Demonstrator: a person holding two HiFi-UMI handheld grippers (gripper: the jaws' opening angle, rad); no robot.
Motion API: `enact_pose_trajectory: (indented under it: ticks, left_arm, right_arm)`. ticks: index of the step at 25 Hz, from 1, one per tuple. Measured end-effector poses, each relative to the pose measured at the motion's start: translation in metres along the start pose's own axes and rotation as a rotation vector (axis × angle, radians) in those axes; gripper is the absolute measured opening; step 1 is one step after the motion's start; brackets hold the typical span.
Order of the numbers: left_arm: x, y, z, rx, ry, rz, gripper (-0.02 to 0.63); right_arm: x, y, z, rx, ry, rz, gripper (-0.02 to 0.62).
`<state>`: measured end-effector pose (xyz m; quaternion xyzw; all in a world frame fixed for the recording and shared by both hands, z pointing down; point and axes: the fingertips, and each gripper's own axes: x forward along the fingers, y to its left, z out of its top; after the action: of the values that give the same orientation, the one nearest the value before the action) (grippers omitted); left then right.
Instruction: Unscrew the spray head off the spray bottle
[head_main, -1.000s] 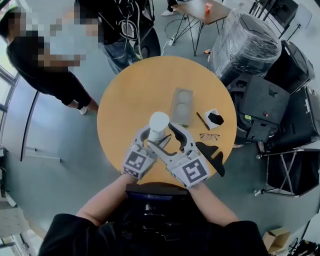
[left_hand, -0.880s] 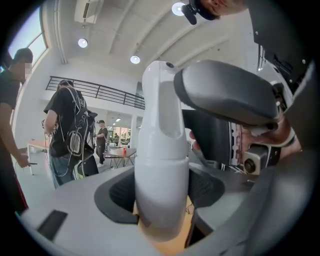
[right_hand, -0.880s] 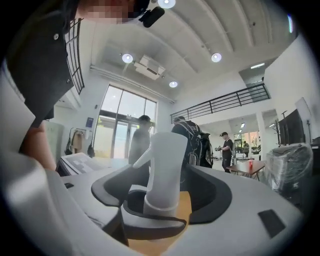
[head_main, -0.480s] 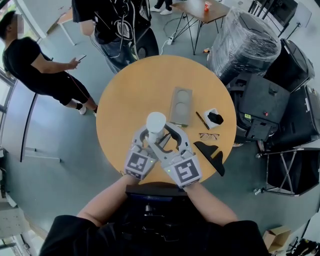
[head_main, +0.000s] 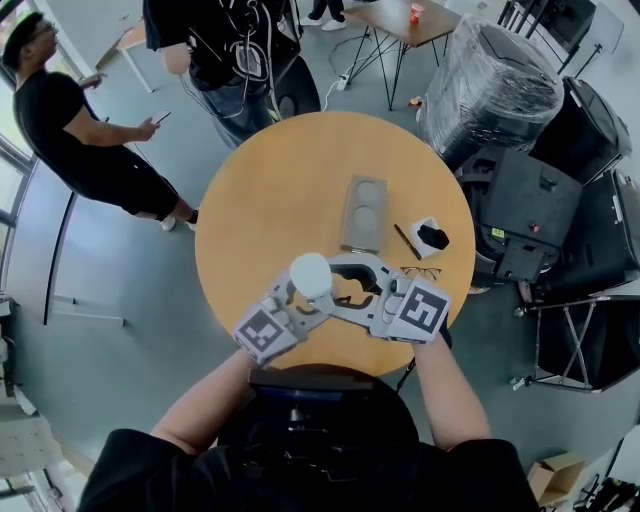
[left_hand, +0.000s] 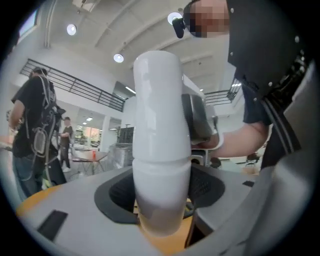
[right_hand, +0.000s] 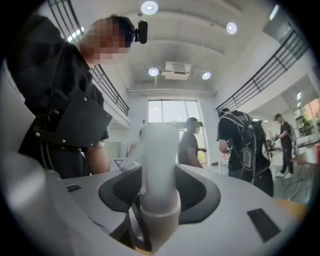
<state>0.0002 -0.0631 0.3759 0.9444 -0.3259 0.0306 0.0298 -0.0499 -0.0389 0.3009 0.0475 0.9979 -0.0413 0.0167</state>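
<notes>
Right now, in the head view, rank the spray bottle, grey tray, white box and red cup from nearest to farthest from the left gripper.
1. spray bottle, held between the left gripper's fingers.
2. grey tray, middle of the round table, beyond the bottle.
3. white box, near its right edge.
4. red cup, on the far table, top of view.

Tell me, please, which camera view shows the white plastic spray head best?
The right gripper view: the white plastic spray head stands centred and side-on, nozzle and collar visible. The head view shows only its round top from above; the left gripper view shows only a plain white column, no nozzle.
</notes>
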Motion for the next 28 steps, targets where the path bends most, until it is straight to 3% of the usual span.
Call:
enact_pose_trajectory:
  ticks: [2,4,6,12,16,17,20,22,24,28]
  left_arm:
    - [0.000,-0.016,0.000,-0.023,0.001,-0.129,0.304]
    - [0.002,-0.021,-0.002,-0.041,0.021,-0.173,0.304]
    - [0.004,-0.012,-0.005,-0.053,0.036,-0.133,0.304]
    - [0.007,0.014,-0.013,-0.031,0.076,0.000,0.305]
    - [0.011,0.027,-0.020,0.003,0.125,0.111,0.305]
    - [0.012,0.030,-0.021,0.011,0.133,0.142,0.305]
    - [0.016,0.038,-0.026,0.024,0.164,0.236,0.305]
    - [0.019,0.039,-0.029,0.008,0.169,0.253,0.305]
    - [0.021,0.036,-0.030,-0.014,0.153,0.217,0.305]
    - [0.017,0.013,-0.028,-0.016,0.122,0.003,0.305]
  right_arm:
    - [-0.008,0.005,0.000,0.038,-0.007,0.096,0.221]
    - [-0.012,0.003,-0.003,0.063,-0.005,0.117,0.221]
    - [-0.012,-0.006,-0.007,0.068,0.005,0.060,0.234]
    - [-0.004,-0.017,-0.017,0.030,0.031,-0.115,0.360]
    - [-0.008,-0.037,-0.014,-0.019,-0.021,-0.366,0.358]
    - [-0.011,-0.042,-0.013,-0.018,-0.047,-0.425,0.332]
    - [-0.015,-0.052,-0.016,0.024,-0.112,-0.503,0.290]
    - [-0.017,-0.054,-0.018,0.026,-0.131,-0.510,0.264]
    - [-0.017,-0.051,-0.017,0.007,-0.131,-0.473,0.239]
    - [-0.017,-0.033,-0.012,0.000,-0.135,-0.263,0.233]
